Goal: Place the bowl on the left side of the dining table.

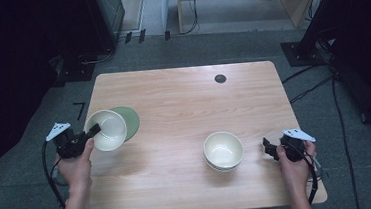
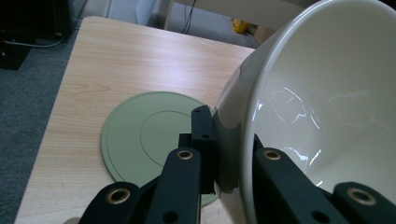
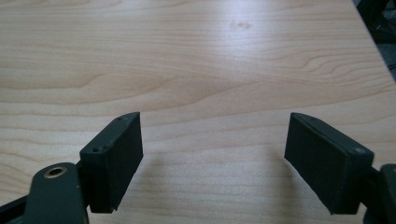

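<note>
Left gripper (image 1: 91,133) fingers clamp bowl (image 1: 107,129) rim, bowl tilted over green plate (image 1: 130,120) near desk (image 1: 182,92) left edge. Right gripper (image 1: 268,147) fingers wide, empty, just right of stacked bowls (image 1: 223,150).

Your left gripper (image 1: 93,131) and right gripper (image 1: 267,148) are both chunky black units, each topped with a grey three-cornered plate and trailing a black cable. The jaws are flat black blocks on arms with brass-ringed holes and small screws. Your forearms are bare, no sleeves.
</note>
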{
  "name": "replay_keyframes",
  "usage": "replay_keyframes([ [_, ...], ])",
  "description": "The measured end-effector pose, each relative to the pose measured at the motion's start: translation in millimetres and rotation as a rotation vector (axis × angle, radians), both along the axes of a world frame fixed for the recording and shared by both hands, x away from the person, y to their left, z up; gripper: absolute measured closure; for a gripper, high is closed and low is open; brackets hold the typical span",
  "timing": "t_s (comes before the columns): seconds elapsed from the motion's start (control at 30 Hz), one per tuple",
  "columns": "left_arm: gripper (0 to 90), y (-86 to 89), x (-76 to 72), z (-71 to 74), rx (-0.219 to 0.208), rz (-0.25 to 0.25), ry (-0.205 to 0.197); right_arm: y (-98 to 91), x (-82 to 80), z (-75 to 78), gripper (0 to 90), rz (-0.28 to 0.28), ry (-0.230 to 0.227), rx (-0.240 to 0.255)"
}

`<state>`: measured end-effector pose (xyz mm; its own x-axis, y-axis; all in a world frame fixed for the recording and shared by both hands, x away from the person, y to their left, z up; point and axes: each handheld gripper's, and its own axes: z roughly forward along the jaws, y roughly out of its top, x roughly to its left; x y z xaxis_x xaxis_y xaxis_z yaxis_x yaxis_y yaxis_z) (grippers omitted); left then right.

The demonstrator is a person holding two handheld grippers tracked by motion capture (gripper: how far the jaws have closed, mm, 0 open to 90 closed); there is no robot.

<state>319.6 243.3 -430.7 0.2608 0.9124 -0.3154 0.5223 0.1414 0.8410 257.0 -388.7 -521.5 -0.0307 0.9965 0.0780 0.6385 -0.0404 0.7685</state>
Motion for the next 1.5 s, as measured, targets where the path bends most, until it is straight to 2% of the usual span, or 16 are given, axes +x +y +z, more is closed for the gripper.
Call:
replay_keyframes([
  [0.07, 84.7, 0.9, 2.1, -0.1, -0.001, 0.002, 0.004, 1.0, 1.4, -1.8, 19.6, 0.003, 0.024, 0.002],
  [0.23, 84.7, 6.3, 9.3, -1.3, -0.027, 0.021, 0.018, 1.9, 2.1, -2.3, 19.3, 0.0, 0.036, -0.006],
  [0.33, 84.8, 8.2, 13.6, -1.2, -0.022, 0.031, 0.029, 3.1, 2.4, -2.5, 19.0, 0.001, 0.038, -0.017],
  [0.43, 84.8, 9.6, 18.9, -1.6, -0.01, 0.037, 0.042, 6.6, 2.9, -2.9, 17.9, 0.006, 0.047, -0.052],
  [0.73, 84.8, 13.2, 32.6, -3.5, -0.008, 0.049, 0.076, 7.1, 2.8, -3.0, 17.4, 0.0, 0.049, -0.05],
  [0.9, 84.8, 14.3, 45.5, -5.7, -0.006, 0.064, 0.119, 7.4, 2.9, -3.1, 16.7, 0.003, 0.049, -0.051],
  [1.0, 84.8, 14.1, 50.2, -6.9, 0.002, 0.07, 0.131, 7.4, 2.9, -3.2, 16.6, 0.003, 0.049, -0.051],
  [1.07, 84.8, 13.9, 61.2, -11.0, 0.014, 0.081, 0.168, 7.3, 2.9, -3.1, 16.7, 0.003, 0.05, -0.051],
  [1.13, 84.8, 14.2, 67.9, -14.4, 0.008, 0.093, 0.206, 7.5, 3.0, -3.1, 16.4, 0.002, 0.05, -0.05],
  [1.17, 84.8, 14.2, 67.9, -14.4, 0.008, 0.093, 0.206, 7.5, 3.0, -3.1, 16.3, 0.003, 0.05, -0.05],
  [1.2, 84.7, 14.4, 74.8, -18.0, 0.009, 0.097, 0.246, 7.5, 3.1, -3.1, 16.3, 0.003, 0.05, -0.05],
  [1.27, 84.8, 14.7, 82.1, -21.3, 0.008, 0.111, 0.292, 7.5, 3.1, -3.1, 16.3, 0.003, 0.05, -0.05],
  [1.3, 84.8, 15.5, 84.5, -22.7, 0.002, 0.11, 0.307, 7.5, 3.0, -3.1, 16.3, 0.003, 0.051, -0.05],
  [1.37, 84.7, 19.1, 91.7, -28.0, -0.055, 0.096, 0.351, 7.5, 3.1, -3.1, 16.3, 0.003, 0.051, -0.05],
  [1.4, 84.7, 19.7, 93.8, -29.0, -0.065, 0.098, 0.365, 7.5, 3.1, -3.1, 16.3, 0.003, 0.05, -0.05],
  [1.5, 84.7, 17.9, 102.0, -30.3, -0.051, 0.106, 0.411, 7.6, 3.3, -3.2, 15.9, 0.004, 0.051, -0.051],
])
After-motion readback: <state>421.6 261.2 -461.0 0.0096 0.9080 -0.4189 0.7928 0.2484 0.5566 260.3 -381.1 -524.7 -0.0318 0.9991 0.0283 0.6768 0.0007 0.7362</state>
